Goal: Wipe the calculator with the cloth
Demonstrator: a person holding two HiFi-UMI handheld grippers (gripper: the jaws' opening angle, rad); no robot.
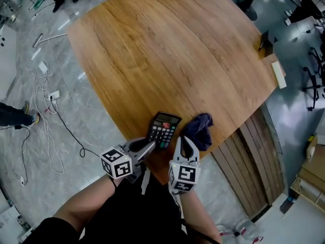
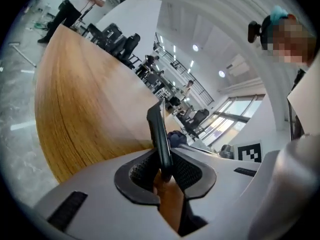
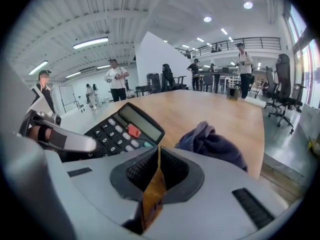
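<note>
A black calculator (image 1: 163, 128) with a red key lies near the front edge of the wooden table (image 1: 167, 50). My left gripper (image 1: 151, 147) is shut on its near edge. In the left gripper view the calculator (image 2: 159, 136) stands edge-on between the pads of that gripper (image 2: 163, 166). A crumpled dark blue cloth (image 1: 199, 130) sits just right of the calculator. My right gripper (image 1: 187, 141) is shut and empty, right behind the cloth. The right gripper view shows the calculator (image 3: 122, 129) to the left and the cloth (image 3: 212, 144) ahead of the right gripper (image 3: 157, 166).
A white block (image 1: 279, 75) and a small black object (image 1: 265, 40) sit at the table's right edge. Wooden slats (image 1: 254, 156) run below the table's front right edge. Cables (image 1: 45, 95) lie on the floor to the left. People stand far off in the room.
</note>
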